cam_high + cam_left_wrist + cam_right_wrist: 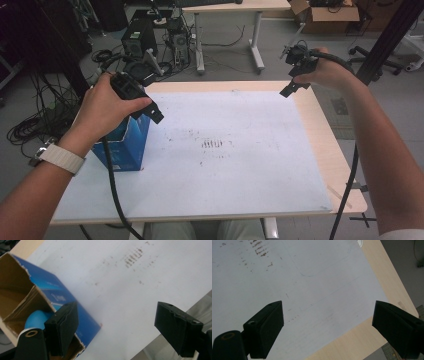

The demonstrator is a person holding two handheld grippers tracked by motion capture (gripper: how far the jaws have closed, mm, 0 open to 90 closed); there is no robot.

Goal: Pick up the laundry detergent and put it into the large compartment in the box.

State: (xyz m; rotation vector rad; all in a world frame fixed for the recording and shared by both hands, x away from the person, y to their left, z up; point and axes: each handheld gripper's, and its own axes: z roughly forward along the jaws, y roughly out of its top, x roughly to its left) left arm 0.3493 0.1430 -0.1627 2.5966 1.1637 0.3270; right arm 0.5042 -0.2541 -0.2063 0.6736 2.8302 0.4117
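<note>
So the left hand-held gripper (116,327) hangs just above the open blue cardboard box (125,142) at the counter's (320,145) left edge, jaws spread apart with nothing between them. Looking along those jaws, you can see a blue ball (37,318) sitting inside the box next to a cardboard divider. The right hand-held gripper (328,330) is way over at the far right corner of the counter, well apart from the box, jaws wide and empty too, hovering over the white sheet (240,165) with some brown smudges (212,144) in the middle.
</note>
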